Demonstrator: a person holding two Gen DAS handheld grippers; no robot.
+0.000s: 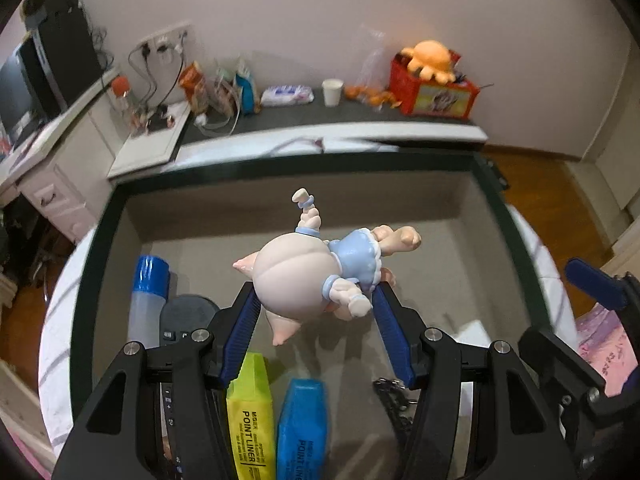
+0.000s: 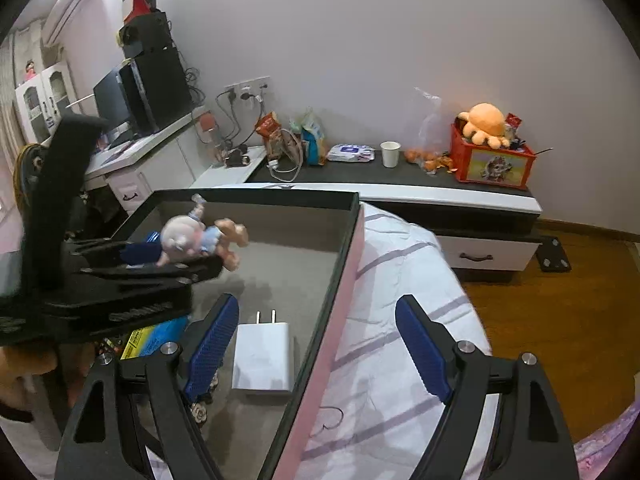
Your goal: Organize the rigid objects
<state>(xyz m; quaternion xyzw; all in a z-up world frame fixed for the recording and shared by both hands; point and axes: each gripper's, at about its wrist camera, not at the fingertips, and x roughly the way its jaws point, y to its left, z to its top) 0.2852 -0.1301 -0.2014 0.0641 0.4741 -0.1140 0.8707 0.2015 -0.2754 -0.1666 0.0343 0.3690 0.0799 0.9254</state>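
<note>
Left gripper [image 1: 314, 300] clamped on a pig figurine [image 1: 316, 268], held above the grey floor of an open box [image 1: 496, 200] resting on a bed [image 2: 400, 320]. Right gripper [image 2: 316, 340] spread wide, nothing between its pads, straddling the box's pink wall. In the box: white charger [image 2: 264, 354], yellow highlighter [image 1: 250, 412], blue highlighter [image 1: 302, 428], blue-capped bottle [image 1: 148, 296], chain [image 1: 394, 400].

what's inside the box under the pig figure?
Box holds yellow highlighter, blue highlighter, glue stick, white charger, chain. The left gripper covers a dark keyed device.
</note>
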